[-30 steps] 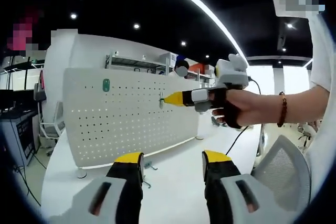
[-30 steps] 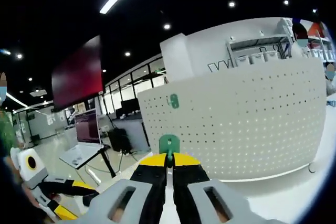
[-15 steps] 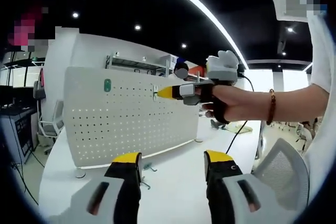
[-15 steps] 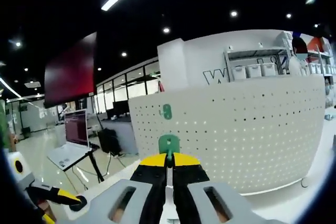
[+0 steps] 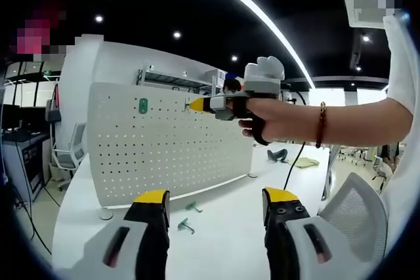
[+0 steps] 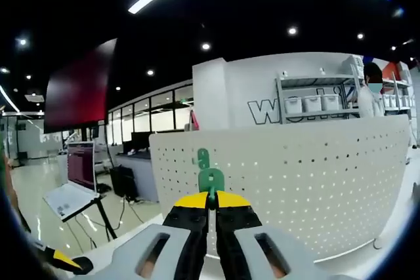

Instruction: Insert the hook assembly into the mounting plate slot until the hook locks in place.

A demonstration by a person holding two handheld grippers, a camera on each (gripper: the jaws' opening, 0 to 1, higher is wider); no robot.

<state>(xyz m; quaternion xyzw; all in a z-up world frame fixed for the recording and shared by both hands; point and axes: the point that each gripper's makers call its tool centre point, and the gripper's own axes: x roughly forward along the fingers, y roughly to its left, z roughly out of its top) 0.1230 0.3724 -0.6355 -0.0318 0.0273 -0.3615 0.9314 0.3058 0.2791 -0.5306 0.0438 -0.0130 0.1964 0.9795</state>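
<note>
Right gripper (image 6: 210, 196) has risen along pegboard (image 6: 315, 181), clamping green hook (image 6: 210, 180); insertion pending. Left gripper (image 5: 213, 198) gapes, idle.

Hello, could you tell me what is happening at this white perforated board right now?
A person is fitting hooks onto the upright white perforated mounting plate. The right gripper is shut on a small green hook assembly, held up near the plate's top row. One green hook is already mounted on the plate. The left gripper is open and holds nothing, low over the white table, where a few spare green hooks lie.
</note>
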